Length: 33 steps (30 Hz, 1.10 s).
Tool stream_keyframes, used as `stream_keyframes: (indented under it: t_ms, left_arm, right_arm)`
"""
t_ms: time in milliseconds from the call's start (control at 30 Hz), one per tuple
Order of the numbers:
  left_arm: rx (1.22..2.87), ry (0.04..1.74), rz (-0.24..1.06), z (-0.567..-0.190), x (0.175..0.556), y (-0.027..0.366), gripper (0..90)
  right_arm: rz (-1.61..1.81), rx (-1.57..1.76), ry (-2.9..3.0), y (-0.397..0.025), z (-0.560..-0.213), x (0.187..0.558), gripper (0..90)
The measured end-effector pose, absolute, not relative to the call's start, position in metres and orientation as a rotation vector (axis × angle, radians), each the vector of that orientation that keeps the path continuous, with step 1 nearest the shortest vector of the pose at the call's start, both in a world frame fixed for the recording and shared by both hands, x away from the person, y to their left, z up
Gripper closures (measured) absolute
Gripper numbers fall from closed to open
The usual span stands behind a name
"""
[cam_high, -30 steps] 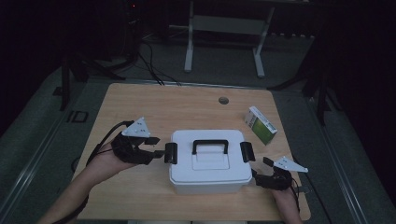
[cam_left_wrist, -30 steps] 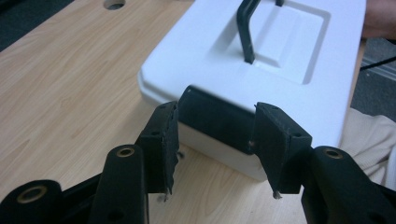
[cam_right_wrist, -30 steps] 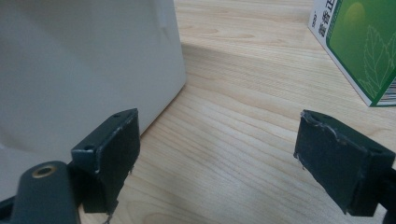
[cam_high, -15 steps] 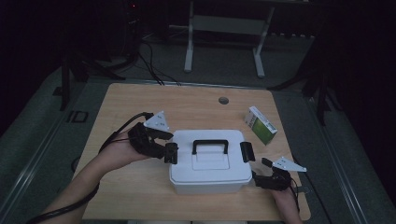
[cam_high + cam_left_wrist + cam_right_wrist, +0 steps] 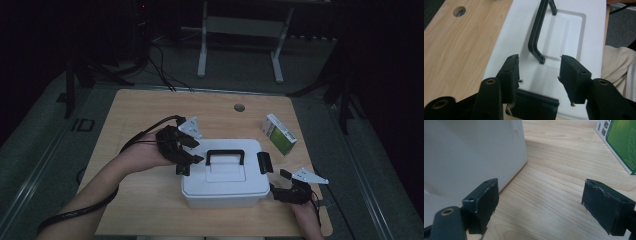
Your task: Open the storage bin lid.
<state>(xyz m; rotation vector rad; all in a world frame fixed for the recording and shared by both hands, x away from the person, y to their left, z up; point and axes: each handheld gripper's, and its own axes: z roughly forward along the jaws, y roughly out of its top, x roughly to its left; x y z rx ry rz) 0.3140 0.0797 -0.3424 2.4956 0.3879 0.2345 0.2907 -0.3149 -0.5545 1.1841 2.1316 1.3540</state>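
A white plastic box [image 5: 225, 187] with a black carrying handle [image 5: 225, 154] stands on the wooden table [image 5: 135, 115], near its front edge. My left gripper [image 5: 190, 162] hovers open at the box's left end. In the left gripper view its jaws [image 5: 539, 72] straddle the lid [image 5: 574, 32] just above the black left latch [image 5: 534, 106], and the handle [image 5: 537, 37] lies ahead. Open and low on the table, my right gripper [image 5: 280, 186] sits by the box's right front corner. Its view has the box wall [image 5: 469, 152] beside the left jaw, with bare wood between the jaws [image 5: 536, 202].
A green and white carton [image 5: 279, 134] lies on the table right of the box, also at the top right of the right gripper view as the carton [image 5: 621, 142]. The right latch [image 5: 264, 162] sticks out from the box. A cable hole [image 5: 239, 107] is behind the box.
My left gripper has moved right and slightly away from the person, from beside the box to over its left end. The right gripper has stayed put.
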Motion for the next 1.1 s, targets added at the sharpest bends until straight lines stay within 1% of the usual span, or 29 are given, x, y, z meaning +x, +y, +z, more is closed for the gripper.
stream_keyframes:
  t_ms: [400,733,900,967,1033,1100]
  left_arm:
    - [2.578,0.297,0.198,-0.335,0.323,0.045,49.5]
    - [2.688,0.233,0.180,-0.331,0.334,0.022,49.5]
    - [2.774,0.191,0.175,-0.333,0.341,0.008,49.5]
    - [2.792,0.194,0.144,-0.335,0.344,0.004,49.5]
    - [2.830,0.179,0.152,-0.336,0.346,-0.001,49.5]
    - [2.851,0.179,0.130,-0.337,0.348,-0.005,49.6]
  right_arm:
    - [1.364,1.177,2.151,-0.315,-0.555,0.291,14.0]
    - [1.372,1.177,2.153,-0.315,-0.554,0.291,13.9]
    - [1.376,1.175,2.156,-0.315,-0.554,0.291,13.9]
    - [1.376,1.174,2.157,-0.315,-0.554,0.291,13.9]
    - [1.379,1.175,2.158,-0.315,-0.554,0.291,13.9]
    - [1.382,1.171,2.158,-0.315,-0.554,0.291,13.9]
